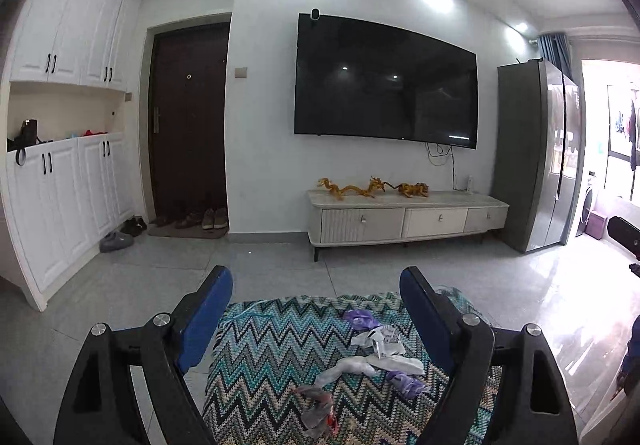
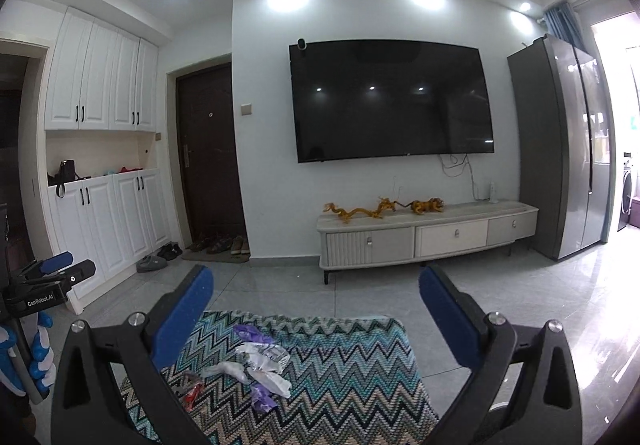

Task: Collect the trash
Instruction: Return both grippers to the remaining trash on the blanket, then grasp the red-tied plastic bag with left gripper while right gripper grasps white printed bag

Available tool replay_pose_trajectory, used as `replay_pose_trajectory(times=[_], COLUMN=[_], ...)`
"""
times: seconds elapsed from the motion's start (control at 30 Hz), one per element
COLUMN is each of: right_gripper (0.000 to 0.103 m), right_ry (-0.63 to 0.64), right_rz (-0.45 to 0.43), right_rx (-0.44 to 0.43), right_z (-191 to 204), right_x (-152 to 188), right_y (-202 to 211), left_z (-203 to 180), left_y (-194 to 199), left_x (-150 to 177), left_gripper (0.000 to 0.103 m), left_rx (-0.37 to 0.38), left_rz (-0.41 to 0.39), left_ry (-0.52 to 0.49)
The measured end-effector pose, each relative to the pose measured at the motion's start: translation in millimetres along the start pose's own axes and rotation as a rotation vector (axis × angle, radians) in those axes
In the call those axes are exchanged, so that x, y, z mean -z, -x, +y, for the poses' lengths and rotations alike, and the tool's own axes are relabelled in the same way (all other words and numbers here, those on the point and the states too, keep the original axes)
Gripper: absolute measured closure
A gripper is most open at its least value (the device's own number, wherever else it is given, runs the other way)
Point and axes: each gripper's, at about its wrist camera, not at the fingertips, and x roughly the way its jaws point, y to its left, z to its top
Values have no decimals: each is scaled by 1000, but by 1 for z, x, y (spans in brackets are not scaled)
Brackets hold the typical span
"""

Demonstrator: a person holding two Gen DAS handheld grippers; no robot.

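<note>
A heap of trash lies on a zigzag-patterned rug (image 1: 264, 361) (image 2: 360, 373): crumpled white paper and plastic (image 1: 380, 347) (image 2: 262, 361), purple scraps (image 1: 406, 381) (image 2: 250, 333) and a grey-and-red wrapper (image 1: 316, 405) (image 2: 192, 391). My left gripper (image 1: 316, 277) hangs open above the rug, with the heap low between its blue pads and nothing touched. My right gripper (image 2: 315, 273) is open wide over the rug, the heap below its left finger. At the left edge of the right wrist view my left gripper (image 2: 70, 265) shows, held by a gloved hand (image 2: 40, 357).
Grey tiled floor surrounds the rug. Straight ahead stand a low TV cabinet (image 1: 404, 221) (image 2: 424, 237) with gold figurines under a wall TV (image 1: 384, 85), and a tall fridge (image 1: 536, 165) to its right. Shoes (image 1: 208, 219) lie by the dark door, beside white cupboards (image 1: 60, 173).
</note>
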Motion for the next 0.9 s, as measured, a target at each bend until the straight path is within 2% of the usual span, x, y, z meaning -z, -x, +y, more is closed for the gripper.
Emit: replay_pose_trajectory(times=[0.13,0.3,0.57,0.73,0.9], right_gripper=[0,0,0,1,2], right_ry=[8,-3,-1,33,101], right_rz=[73,223,457,538,565], right_rx=[-42,-124,-159,-168,-194], right_z=[18,36,45,55,78], right_x=[20,59,127,150,158], right_y=[-34,-91,-169,-202,-234], left_z=[19,29,24,23,20], left_y=[-31,-76,-140,-171,-184], left_x=[27,71,134,162,179], left_gripper=[18,19,31,39,46], left_rx=[-3,31,97,122,148], left_rz=[75,195,383,457,483], left_ry=[14,23,48,79,79])
